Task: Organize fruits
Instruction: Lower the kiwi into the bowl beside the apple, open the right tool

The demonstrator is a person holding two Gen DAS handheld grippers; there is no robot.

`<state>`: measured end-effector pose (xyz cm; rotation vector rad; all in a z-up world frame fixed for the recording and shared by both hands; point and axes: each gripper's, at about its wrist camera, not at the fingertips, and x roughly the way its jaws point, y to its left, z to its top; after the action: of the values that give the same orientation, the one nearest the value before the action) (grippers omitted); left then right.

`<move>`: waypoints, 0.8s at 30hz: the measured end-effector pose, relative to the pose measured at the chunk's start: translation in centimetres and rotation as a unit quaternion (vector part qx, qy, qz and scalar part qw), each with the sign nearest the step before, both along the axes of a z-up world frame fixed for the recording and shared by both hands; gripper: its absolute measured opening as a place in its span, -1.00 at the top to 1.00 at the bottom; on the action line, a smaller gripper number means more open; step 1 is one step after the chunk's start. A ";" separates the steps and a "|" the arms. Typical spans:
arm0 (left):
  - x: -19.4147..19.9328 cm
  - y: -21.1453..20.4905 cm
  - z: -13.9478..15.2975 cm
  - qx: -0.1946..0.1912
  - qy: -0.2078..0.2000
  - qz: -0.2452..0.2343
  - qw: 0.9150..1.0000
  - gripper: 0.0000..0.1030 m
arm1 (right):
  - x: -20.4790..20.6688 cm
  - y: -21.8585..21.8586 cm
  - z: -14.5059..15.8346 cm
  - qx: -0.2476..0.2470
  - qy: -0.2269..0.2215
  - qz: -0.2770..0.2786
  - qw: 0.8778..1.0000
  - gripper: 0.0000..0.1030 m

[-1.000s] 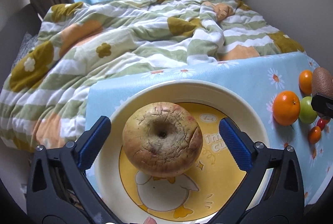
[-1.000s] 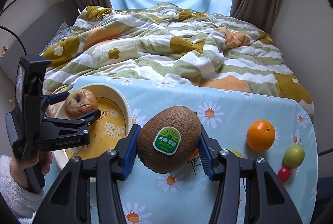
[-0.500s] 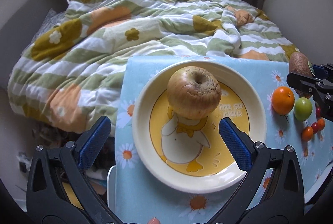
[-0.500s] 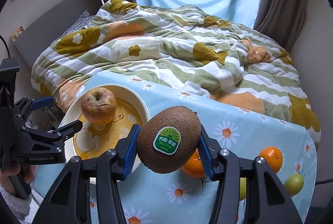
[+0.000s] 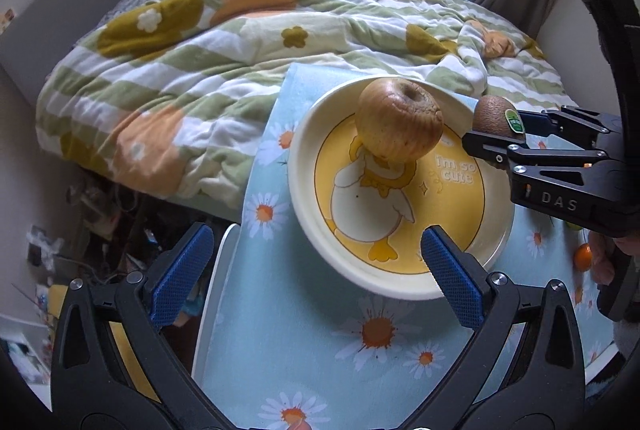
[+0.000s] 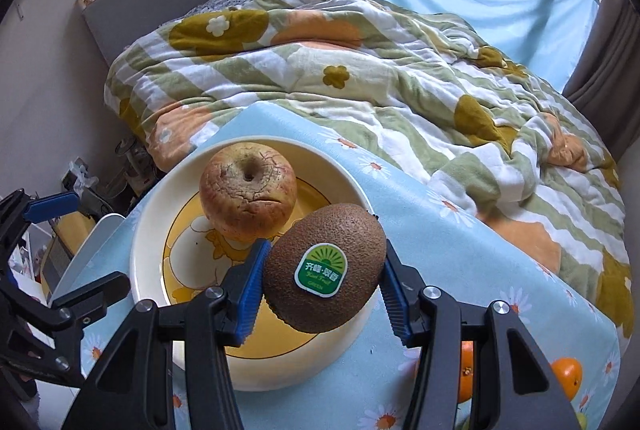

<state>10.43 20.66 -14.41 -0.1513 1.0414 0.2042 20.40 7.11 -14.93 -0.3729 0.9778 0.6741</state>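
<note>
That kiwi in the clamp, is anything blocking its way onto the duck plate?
Nothing visible does. The kiwi hangs in the right gripper over the plate rim; the apple sits farther back, leaving bare plate below.

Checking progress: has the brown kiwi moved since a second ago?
Yes. The brown kiwi, beside the oranges then, now hangs over the yellow duck plate's rim, by the apple.

The right gripper [image 6: 324, 282] clamps a kiwi [image 6: 325, 266] over the plate [image 6: 152, 230] — beside a wrinkled apple [image 6: 248, 195].
</note>
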 end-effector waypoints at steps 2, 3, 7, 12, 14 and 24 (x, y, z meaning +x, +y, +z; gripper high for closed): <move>-0.4 0.0 -0.4 0.000 0.005 0.003 1.000 -1.00 | 0.1 0.4 -0.8 -0.014 -0.004 0.012 1.000 0.05; -0.6 0.0 -0.6 0.000 0.008 0.004 1.000 -1.00 | 0.1 0.6 -1.1 -0.019 -0.005 0.017 1.000 0.05; -1.1 0.4 -1.5 -0.009 0.018 0.011 1.000 -1.00 | 0.4 1.2 -1.9 -0.023 -0.006 0.024 0.999 0.05; -1.7 0.5 -2.4 -0.015 0.025 0.013 1.000 -1.00 | 0.2 2.0 -2.0 -0.039 -0.022 0.029 0.999 0.05; -1.8 0.4 -2.5 -0.016 0.025 0.013 0.999 -1.00 | 0.3 2.1 -2.2 -0.045 -0.021 0.028 0.998 0.05; -2.7 0.5 -2.2 -0.019 0.029 0.012 0.999 -1.00 | -0.5 0.6 -0.5 0.000 -0.039 -0.003 0.999 -1.00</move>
<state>7.77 21.12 -16.61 -0.1924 1.1020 0.2117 19.86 7.71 -15.40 -0.3927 0.9038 0.6492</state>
